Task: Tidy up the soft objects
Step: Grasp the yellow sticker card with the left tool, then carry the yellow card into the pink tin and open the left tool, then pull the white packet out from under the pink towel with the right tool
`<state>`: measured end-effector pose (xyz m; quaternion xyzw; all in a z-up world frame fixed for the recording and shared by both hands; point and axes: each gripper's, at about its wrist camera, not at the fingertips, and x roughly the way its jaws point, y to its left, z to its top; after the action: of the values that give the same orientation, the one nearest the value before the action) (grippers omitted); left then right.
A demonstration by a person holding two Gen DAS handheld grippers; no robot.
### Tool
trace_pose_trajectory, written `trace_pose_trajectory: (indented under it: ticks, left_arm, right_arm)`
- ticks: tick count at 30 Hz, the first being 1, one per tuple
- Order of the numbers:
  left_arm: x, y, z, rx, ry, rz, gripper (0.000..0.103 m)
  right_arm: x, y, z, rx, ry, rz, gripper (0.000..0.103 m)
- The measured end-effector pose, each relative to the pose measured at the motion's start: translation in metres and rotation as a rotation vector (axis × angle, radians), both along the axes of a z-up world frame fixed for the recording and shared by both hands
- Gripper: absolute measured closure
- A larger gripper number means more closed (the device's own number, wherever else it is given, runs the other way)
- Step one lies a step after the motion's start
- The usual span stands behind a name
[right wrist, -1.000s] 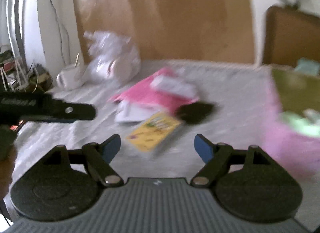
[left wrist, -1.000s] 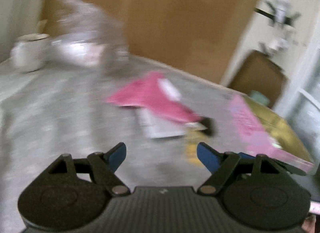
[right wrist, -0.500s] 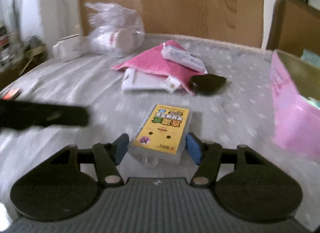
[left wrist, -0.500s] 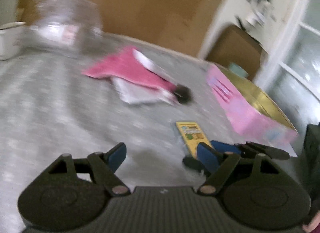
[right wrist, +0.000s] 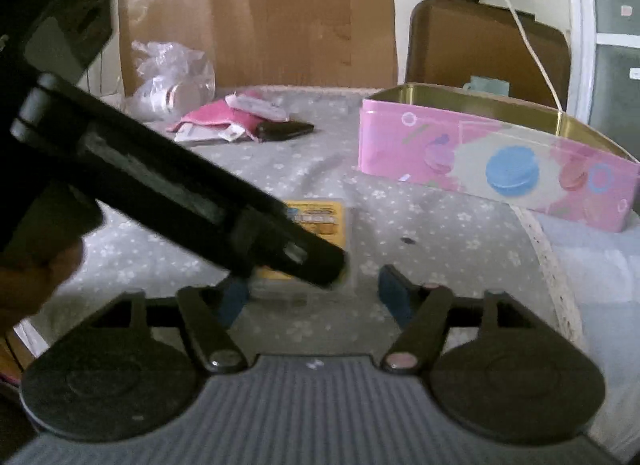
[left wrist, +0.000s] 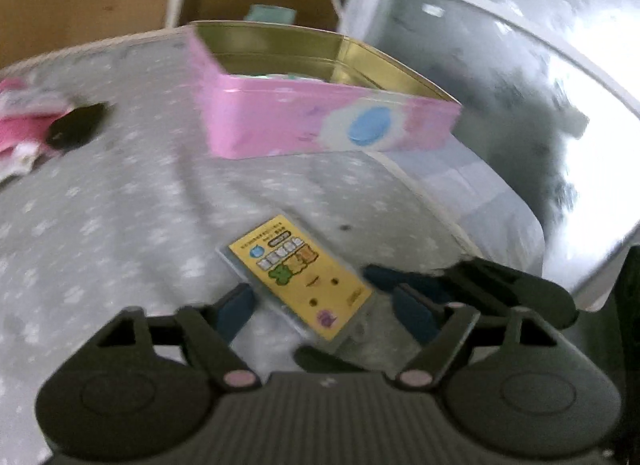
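A flat yellow packet in a clear case lies on the grey flowered cloth. My left gripper is open, its blue pads either side of the packet's near end. In the right wrist view the packet is partly hidden by the left gripper's body, which crosses in front. My right gripper is open just behind the packet. An open pink tin with a gold inside stands beyond; it also shows in the right wrist view.
A pink cloth with a white remote and a black object lies at the far left. A clear plastic bag stands behind it. The table's edge runs at the right.
The left gripper swung right and closed in on the yellow packet, now crossing the right wrist view. The right gripper drew back and its fingers opened wider.
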<state>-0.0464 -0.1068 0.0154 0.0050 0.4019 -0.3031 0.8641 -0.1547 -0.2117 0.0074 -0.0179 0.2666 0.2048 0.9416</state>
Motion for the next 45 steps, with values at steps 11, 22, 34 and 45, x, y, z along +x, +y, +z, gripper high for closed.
trace_pose_trajectory:
  ticks: [11, 22, 34, 45]
  left_arm:
    - [0.033, -0.018, 0.075, -0.065, -0.161, -0.015, 0.040]
    - [0.156, -0.118, 0.076, -0.164, -0.113, -0.101, 0.040]
    - [0.163, -0.119, 0.060, -0.180, -0.121, -0.053, 0.036]
    - [0.078, 0.104, 0.059, -0.147, -0.298, 0.309, 0.032]
  right_arm:
    - [0.010, -0.025, 0.037, 0.028, -0.247, -0.064, 0.043]
    - [0.118, -0.096, 0.055, -0.054, -0.290, -0.317, 0.043]
    - [0.146, -0.121, 0.041, -0.083, -0.199, -0.426, 0.042]
    - [0.122, -0.050, 0.076, 0.037, -0.281, -0.262, 0.042]
